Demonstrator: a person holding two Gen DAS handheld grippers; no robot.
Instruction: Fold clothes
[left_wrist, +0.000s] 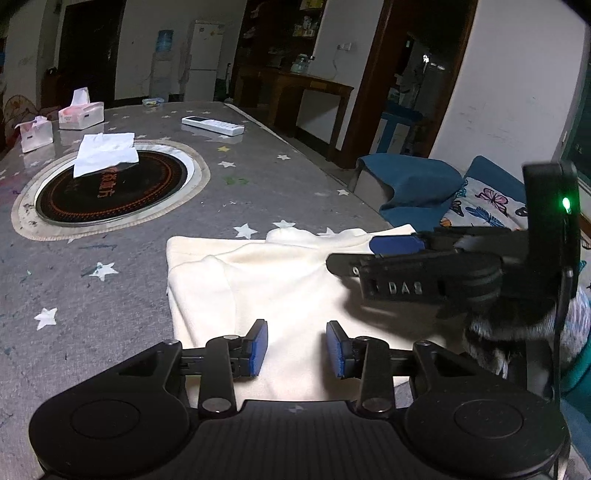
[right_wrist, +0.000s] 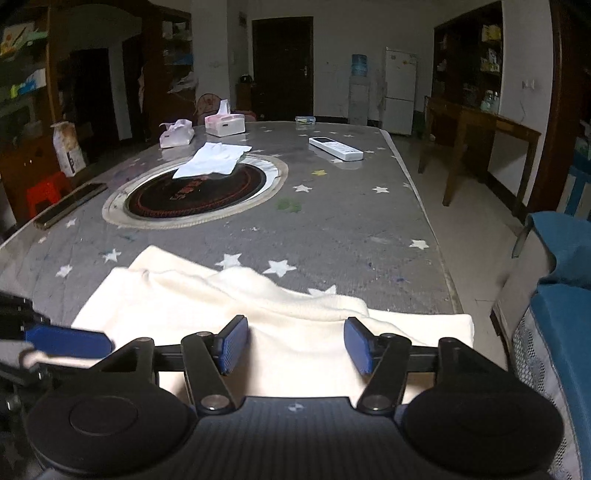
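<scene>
Cream garment (left_wrist: 273, 295) lay partly folded at the near edge of the bench (left_wrist: 155, 258), under the left gripper (left_wrist: 296, 349) and right gripper (right_wrist: 295, 345), both wide and empty; pinching matching corners should keep the fold square.

Raised letters "DAS" read on the black side of the right gripper (left_wrist: 397, 245), orange characters stood on the round black hob (left_wrist: 110, 192) set into the desk (left_wrist: 295, 177) but were too blurred to read, print on the tissue packs (left_wrist: 80, 116) was illegible
</scene>
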